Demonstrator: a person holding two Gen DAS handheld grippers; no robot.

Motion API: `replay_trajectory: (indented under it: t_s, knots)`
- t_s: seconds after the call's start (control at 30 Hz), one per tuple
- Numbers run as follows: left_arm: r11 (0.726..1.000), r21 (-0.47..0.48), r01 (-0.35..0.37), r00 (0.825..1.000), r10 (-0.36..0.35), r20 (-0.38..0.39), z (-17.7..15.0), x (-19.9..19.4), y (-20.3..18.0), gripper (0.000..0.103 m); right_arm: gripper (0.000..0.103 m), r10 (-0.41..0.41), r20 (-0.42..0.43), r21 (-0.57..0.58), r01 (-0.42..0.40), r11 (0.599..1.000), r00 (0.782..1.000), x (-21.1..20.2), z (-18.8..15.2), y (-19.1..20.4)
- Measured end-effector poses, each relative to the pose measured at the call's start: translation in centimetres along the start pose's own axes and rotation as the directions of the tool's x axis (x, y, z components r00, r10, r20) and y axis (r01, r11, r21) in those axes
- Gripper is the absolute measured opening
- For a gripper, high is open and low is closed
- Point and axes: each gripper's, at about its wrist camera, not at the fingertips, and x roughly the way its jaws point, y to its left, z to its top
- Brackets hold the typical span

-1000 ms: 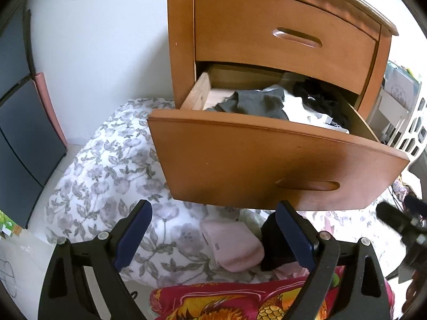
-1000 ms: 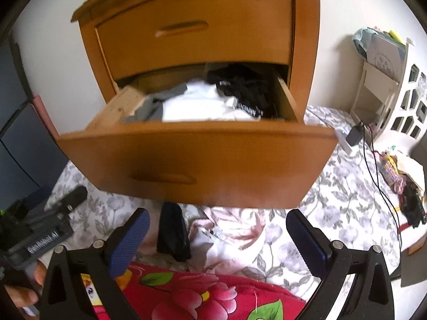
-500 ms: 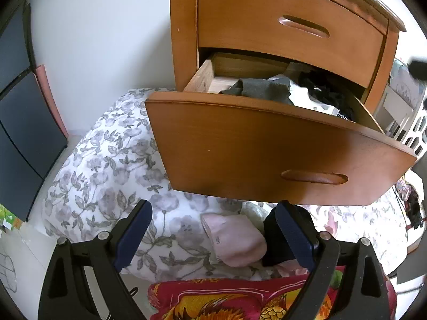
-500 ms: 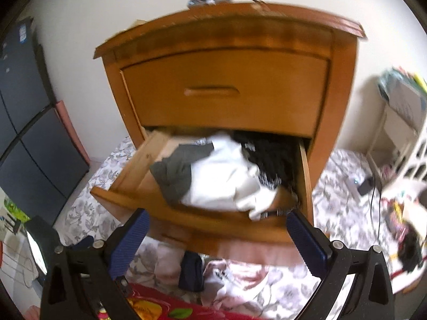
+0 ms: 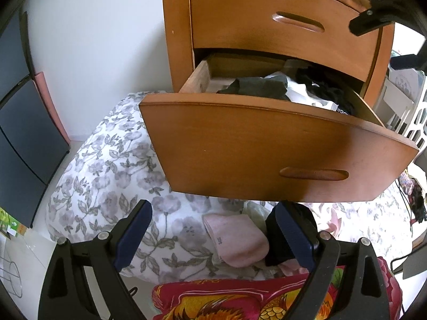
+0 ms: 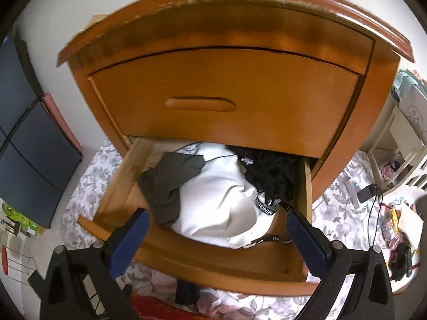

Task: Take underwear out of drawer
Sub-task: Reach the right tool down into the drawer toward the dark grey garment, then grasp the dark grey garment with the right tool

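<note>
The lower drawer (image 6: 213, 264) of a wooden nightstand (image 6: 229, 85) stands pulled out. Inside lie a dark grey garment (image 6: 168, 184) at the left, white cloth (image 6: 221, 200) in the middle and black underwear (image 6: 269, 176) with a printed waistband at the right. My right gripper (image 6: 217, 237) hovers open above the drawer's front, nothing between its fingers. My left gripper (image 5: 213, 236) is open and low, below the drawer front (image 5: 267, 152), over a pink garment (image 5: 234, 237) and a black one (image 5: 280, 240) on the bed. The right gripper's body (image 5: 384, 13) shows at the left wrist view's top right.
A floral bedspread (image 5: 114, 165) lies under the drawer, with a red patterned blanket (image 5: 240, 301) at the near edge. Dark cabinet panels (image 5: 21, 122) stand at the left. A white shelf unit (image 6: 400, 138), cables and a phone (image 6: 367, 193) lie to the right.
My right gripper has risen and moved forward, from facing the drawer front to looking down into the drawer. The left gripper has dropped slightly and stays open.
</note>
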Motion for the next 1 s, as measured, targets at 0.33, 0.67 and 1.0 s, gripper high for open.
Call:
replay_trajectory:
  t_s: [0.33, 0.67, 1.0]
  knots:
    - [1.000, 0.005, -0.003, 1.000, 0.003, -0.024, 0.0, 0.5, -0.1, 0.094, 0.097, 0.091, -0.120, -0.033, -0.096, 0.995, 0.989, 5.5, 1.0, 1.5]
    - [1.000, -0.006, 0.001, 0.999, -0.001, -0.053, 0.0, 1.0, 0.2, 0.094, 0.088, 0.190, -0.216, -0.066, -0.208, 0.976, 0.958, 10.7, 0.7, 5.2]
    - [1.000, -0.011, 0.025, 0.998, -0.026, -0.065, 0.0, 1.2, 0.4, 0.094, 0.075, 0.190, -0.279, -0.091, -0.223, 0.971, 0.941, 14.3, 0.7, 7.6]
